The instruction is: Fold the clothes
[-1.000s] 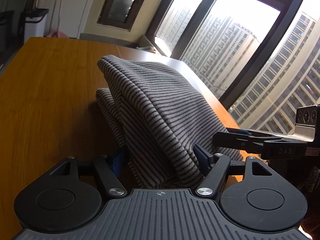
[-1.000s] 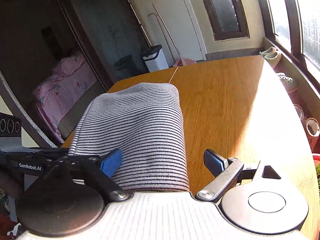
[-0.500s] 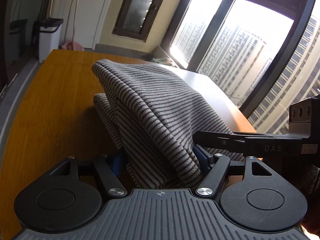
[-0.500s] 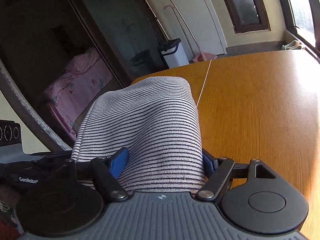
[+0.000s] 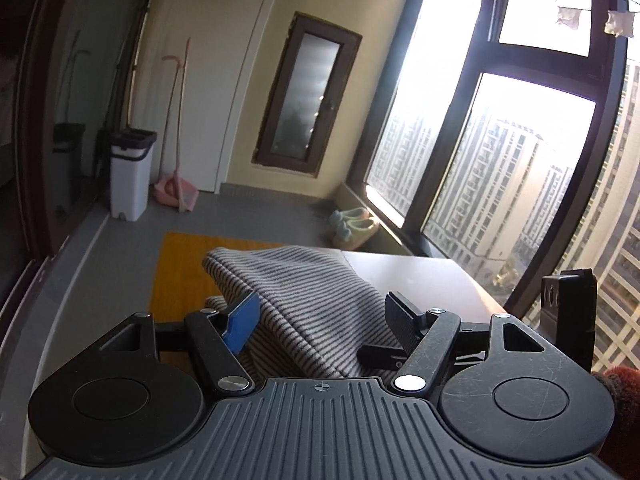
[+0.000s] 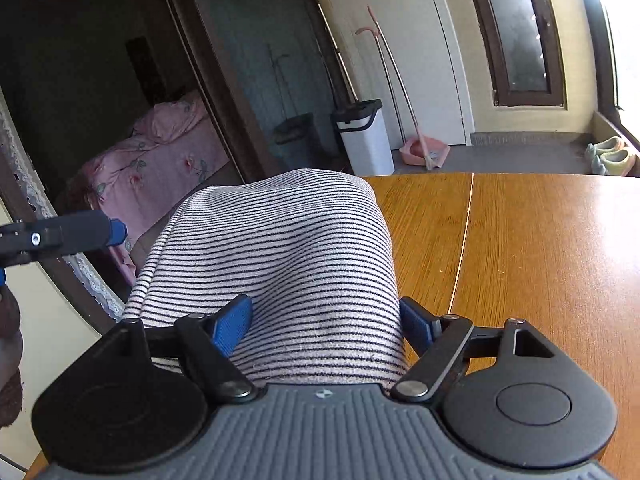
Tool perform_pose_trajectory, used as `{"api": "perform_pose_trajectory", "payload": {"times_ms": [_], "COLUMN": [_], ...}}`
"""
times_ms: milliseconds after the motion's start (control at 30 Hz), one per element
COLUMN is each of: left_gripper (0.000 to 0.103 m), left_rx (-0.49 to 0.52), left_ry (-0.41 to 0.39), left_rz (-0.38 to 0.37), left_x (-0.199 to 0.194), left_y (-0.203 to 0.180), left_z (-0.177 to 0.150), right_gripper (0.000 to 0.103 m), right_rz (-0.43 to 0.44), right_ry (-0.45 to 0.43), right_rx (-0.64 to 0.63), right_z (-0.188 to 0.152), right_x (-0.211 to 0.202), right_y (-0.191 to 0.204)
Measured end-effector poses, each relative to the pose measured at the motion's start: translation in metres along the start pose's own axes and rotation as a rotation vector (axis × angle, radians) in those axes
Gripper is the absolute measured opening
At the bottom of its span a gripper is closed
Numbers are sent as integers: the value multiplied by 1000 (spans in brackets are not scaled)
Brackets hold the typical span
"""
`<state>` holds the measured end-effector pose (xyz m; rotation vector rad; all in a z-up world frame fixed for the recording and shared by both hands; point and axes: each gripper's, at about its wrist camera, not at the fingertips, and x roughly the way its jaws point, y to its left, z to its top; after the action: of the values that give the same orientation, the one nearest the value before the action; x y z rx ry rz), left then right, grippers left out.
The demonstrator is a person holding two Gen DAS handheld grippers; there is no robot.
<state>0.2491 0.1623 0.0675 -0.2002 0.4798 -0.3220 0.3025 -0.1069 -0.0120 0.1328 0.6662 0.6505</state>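
Striped knit garment [image 6: 280, 256] lies bunched and doubled over on the wooden desk [image 6: 540, 260], one end raised off the surface. At least one layer is already folded under; a lower fold shows at 9 o'clock of the raised part in the left wrist view.

Right tongs [image 6: 324, 320]: pads close against both sides of the cloth, holding the garment.

Left tongs [image 5: 324, 320]: set moderately wide; the cloth lies between the pads, the right pad stands clear of it, and contact at the left pad cannot be told.

Judgement: folding is under way, not finished; the bundle is neither flat nor squared. Smoothing and final laying remain.

Containers: a white lidded bin [image 6: 364, 136] stands on the floor at 12 o'clock beyond the desk; lid shut, contents not visible. A pink dustpan [image 6: 424, 152] beside it; contents cannot be told.
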Motion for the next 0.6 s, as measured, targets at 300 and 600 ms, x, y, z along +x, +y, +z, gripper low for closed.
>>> {"api": "perform_pose_trajectory", "payload": {"times_ms": [300,600], "left_gripper": [83,87], "left_rx": [1,-9], "left_ry": [84,177], "left_rz": [26,78], "left_x": [60,109], "left_y": [15,30], "left_z": [7,-2], "right_gripper": [83,99], "right_rz": [-163,-176], "right_ry": [-136,-58], "right_rx": [-259,-332], "right_z": [-6,-20], "right_x": [-38,-5], "right_y": [54,81]}}
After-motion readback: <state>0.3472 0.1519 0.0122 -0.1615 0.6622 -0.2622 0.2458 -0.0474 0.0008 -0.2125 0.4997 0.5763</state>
